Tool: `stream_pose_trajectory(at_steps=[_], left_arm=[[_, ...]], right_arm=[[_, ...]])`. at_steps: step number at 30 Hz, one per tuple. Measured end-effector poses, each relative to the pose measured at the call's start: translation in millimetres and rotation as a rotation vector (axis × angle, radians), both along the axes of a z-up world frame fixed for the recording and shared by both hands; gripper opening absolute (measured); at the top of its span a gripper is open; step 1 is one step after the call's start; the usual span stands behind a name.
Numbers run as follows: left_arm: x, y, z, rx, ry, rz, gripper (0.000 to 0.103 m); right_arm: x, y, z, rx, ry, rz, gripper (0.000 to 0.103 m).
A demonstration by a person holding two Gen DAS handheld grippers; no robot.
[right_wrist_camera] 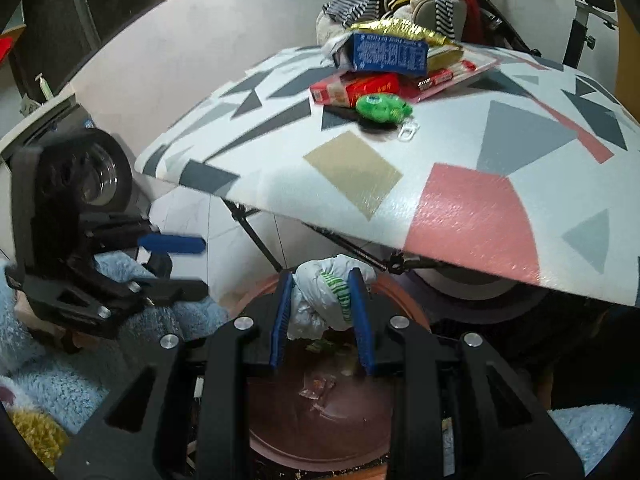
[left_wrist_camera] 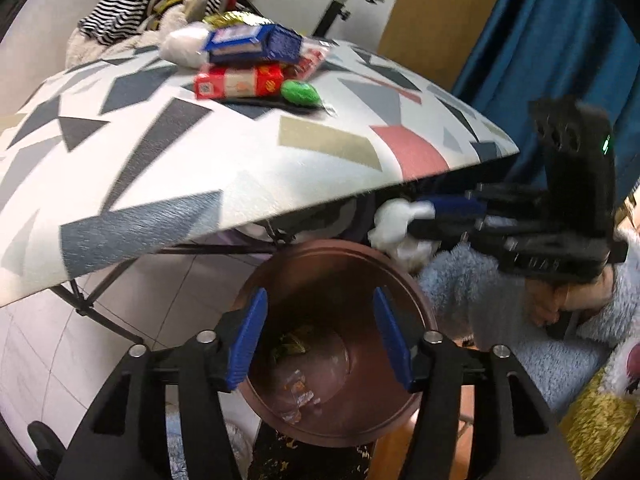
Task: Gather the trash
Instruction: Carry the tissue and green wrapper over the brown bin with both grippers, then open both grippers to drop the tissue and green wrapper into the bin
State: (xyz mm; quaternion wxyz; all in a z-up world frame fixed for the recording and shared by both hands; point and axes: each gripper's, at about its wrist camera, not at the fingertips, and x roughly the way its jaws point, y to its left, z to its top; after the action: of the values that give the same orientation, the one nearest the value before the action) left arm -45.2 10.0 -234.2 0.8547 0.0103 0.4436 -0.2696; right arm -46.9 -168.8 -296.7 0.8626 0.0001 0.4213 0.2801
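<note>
Seen from the left wrist, the left gripper (left_wrist_camera: 320, 336) hangs directly over the round brown plastic trash bin (left_wrist_camera: 416, 300), its blue-padded jaws standing wide apart with nothing between them. Inside the bin, on its bottom, lie a few scraps of clear and dark wrappers (left_wrist_camera: 294, 364). Above the bin juts the edge of a white folding table with a grey, pink and tan geometric pattern (left_wrist_camera: 280, 168). Far up from the bin, on the tabletop, sits a pile of packaging: a blue carton (left_wrist_camera: 256, 42) on a red carton (left_wrist_camera: 238, 82), with a crumpled green wrapper (left_wrist_camera: 300, 93) beside them. At the bin's upper right rim the right gripper (left_wrist_camera: 404, 220) grips a crumpled white plastic bag (left_wrist_camera: 394, 222). From the right wrist, the right gripper (right_wrist_camera: 322, 300) is narrowly closed, both blue pads pressing the white bag with green print (right_wrist_camera: 320, 300), which hangs over the bin's (right_wrist_camera: 320, 432) far rim. Left of the bin, the left gripper (right_wrist_camera: 188, 264) shows its jaws spread and empty. The table (right_wrist_camera: 400, 184) overhangs the bin, the cartons and green wrapper (right_wrist_camera: 382, 108) on top.
</note>
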Motion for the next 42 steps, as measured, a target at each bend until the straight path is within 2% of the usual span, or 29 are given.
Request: stream_pose_trajectory(at_steps=[1,4,10,14,22,24,26,29,31,34,42], left_arm=[[0.1,2.5,1.6,-0.003,-0.009,0.016,0.063],[1.3,14.3,7.8,-0.021,-0.036,0.085,0.069],[3.1,41.5,18.0,-0.063,-0.073,0.224,0.076],[1.5,49.7,22.2,-0.071,-0.090,0.259,0.077],[1.2,48.6,21.6,-0.060,-0.090,0.262,0.078],[1.3,48.8,21.4,-0.059,-0.091,0.262,0.078],[1.3,49.2,21.2,-0.059,-0.090,0.263,0.078],[1.1,49.8,20.8,-0.057,-0.091,0.266,0.078],[0.7,50.2,20.9,-0.057,-0.092,0.267,0.078],[0.8,50.8,21.0,-0.057,-0.094,0.270,0.079],[0.2,51.6,21.6,-0.056,-0.097,0.272,0.082]], right_arm=[[1.1,2.6,-3.7,-0.014,0.012,0.003,0.031],[6.1,12.2,-16.8,-0.064,0.049,0.011,0.031],[8.6,22.8,-34.6,-0.150,0.101,0.012,0.031],[11.0,21.0,-41.8,-0.174,0.127,-0.012,0.032],[12.2,24.6,-50.1,-0.228,0.143,-0.024,0.034],[13.7,24.5,-51.5,-0.250,0.148,-0.039,0.041],[14.7,24.7,-50.7,-0.256,0.144,-0.052,0.065],[13.0,20.3,-46.9,-0.248,0.129,-0.056,0.085],[12.3,18.4,-43.9,-0.243,0.113,-0.056,0.094],[10.8,17.4,-38.7,-0.226,0.093,-0.049,0.097],[3.2,12.2,-19.0,-0.163,0.025,-0.039,0.097]])
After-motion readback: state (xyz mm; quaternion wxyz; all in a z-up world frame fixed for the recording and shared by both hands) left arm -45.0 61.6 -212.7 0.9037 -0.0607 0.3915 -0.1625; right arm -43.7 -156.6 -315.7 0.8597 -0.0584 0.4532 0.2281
